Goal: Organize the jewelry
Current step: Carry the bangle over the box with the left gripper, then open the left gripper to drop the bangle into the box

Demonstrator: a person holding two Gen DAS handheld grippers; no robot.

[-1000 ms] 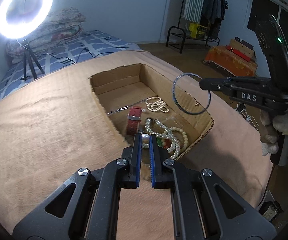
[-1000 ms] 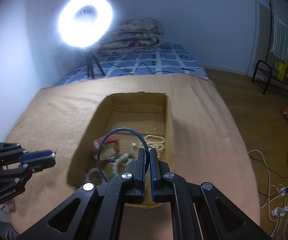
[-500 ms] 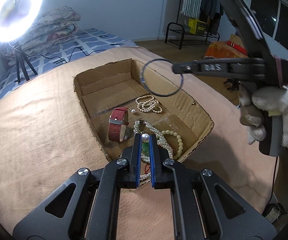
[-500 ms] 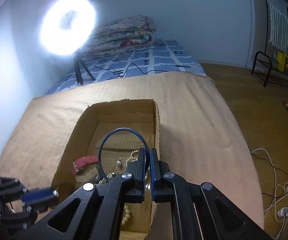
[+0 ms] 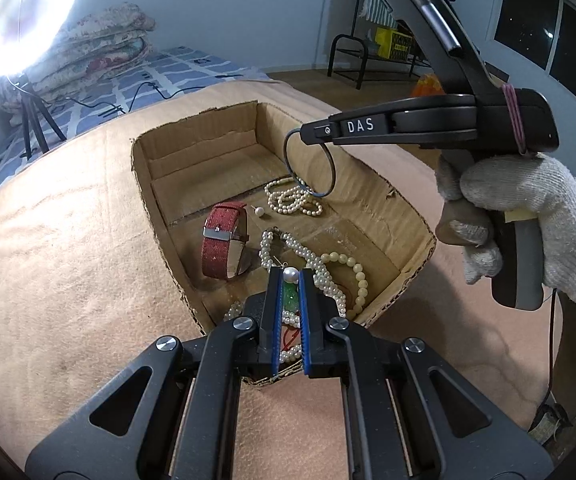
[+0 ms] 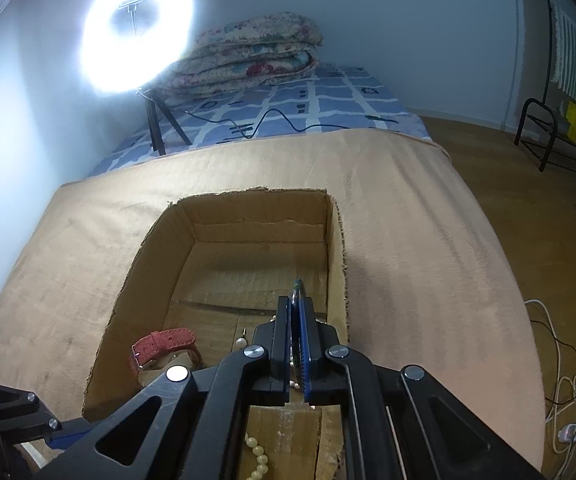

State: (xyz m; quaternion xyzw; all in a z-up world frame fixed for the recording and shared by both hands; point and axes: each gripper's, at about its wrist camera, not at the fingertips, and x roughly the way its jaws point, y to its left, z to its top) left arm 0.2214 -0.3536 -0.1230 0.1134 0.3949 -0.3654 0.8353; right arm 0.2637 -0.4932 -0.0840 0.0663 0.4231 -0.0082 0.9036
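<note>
On the tan blanket (image 5: 68, 260), an open cardboard box (image 5: 400, 216) is holding jewelry. The right gripper (image 5: 308, 133) is pinching a thin dark ring bangle (image 5: 330, 164) above it; the left gripper (image 5: 289, 280) is squeezing a small white pearl (image 5: 290, 275). Either could be slipping out and bouncing away.

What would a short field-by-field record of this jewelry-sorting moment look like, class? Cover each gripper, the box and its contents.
left gripper: shut on a pearl earring
right gripper: shut on a thin bangle, above the box
container: open cardboard box on a tan blanket
in box: red watch, pearl necklaces, loose pearl stud
background: ring light
</note>
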